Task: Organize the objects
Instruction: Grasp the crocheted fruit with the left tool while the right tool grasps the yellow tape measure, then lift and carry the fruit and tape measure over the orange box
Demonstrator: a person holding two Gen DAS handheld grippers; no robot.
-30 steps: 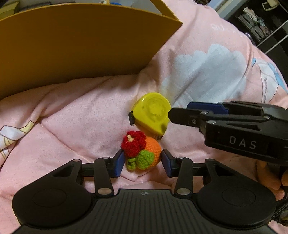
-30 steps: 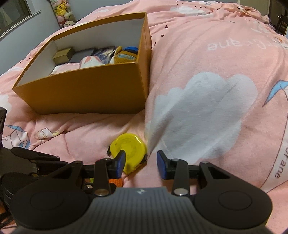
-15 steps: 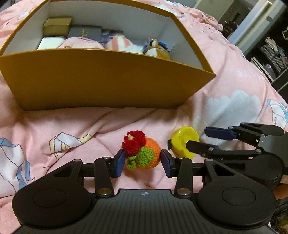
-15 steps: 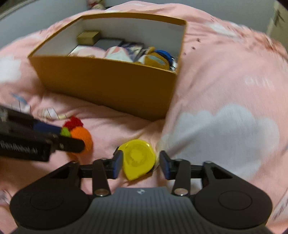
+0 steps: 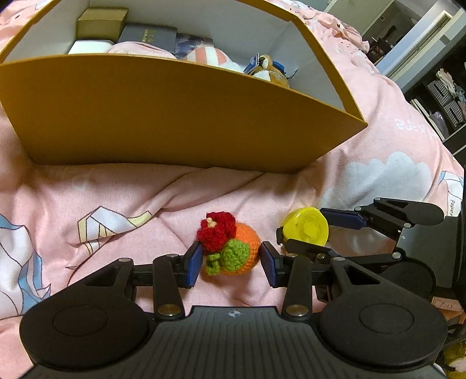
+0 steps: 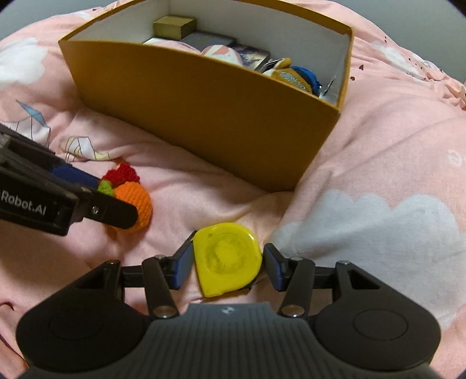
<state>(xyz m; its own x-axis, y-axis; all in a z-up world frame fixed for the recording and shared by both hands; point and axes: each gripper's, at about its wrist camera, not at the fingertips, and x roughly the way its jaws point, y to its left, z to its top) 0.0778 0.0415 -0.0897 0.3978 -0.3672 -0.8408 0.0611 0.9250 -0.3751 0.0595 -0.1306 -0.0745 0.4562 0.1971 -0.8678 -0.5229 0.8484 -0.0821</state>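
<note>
An orange crochet ball with a red flower and green leaf [image 5: 233,246] sits between the pads of my left gripper [image 5: 231,263], which is shut on it, held above the pink duvet. It also shows in the right wrist view [image 6: 132,195]. A yellow tape measure [image 6: 227,259] sits between the pads of my right gripper [image 6: 228,266], which is shut on it. It also shows in the left wrist view [image 5: 305,226]. An open mustard cardboard box [image 5: 174,116] stands just ahead of both grippers [image 6: 204,116].
The box holds a gold box [image 5: 100,19], a dark book [image 5: 148,33], a striped plush [image 5: 206,56] and a blue-and-tan toy [image 6: 294,77]. The pink duvet [image 6: 393,145] is soft and creased. Shelving [image 5: 442,93] stands at the far right.
Both grippers have lifted their objects off the duvet and tilted up toward the box, whose inside has come into view. The grippers have drawn apart sideways.
</note>
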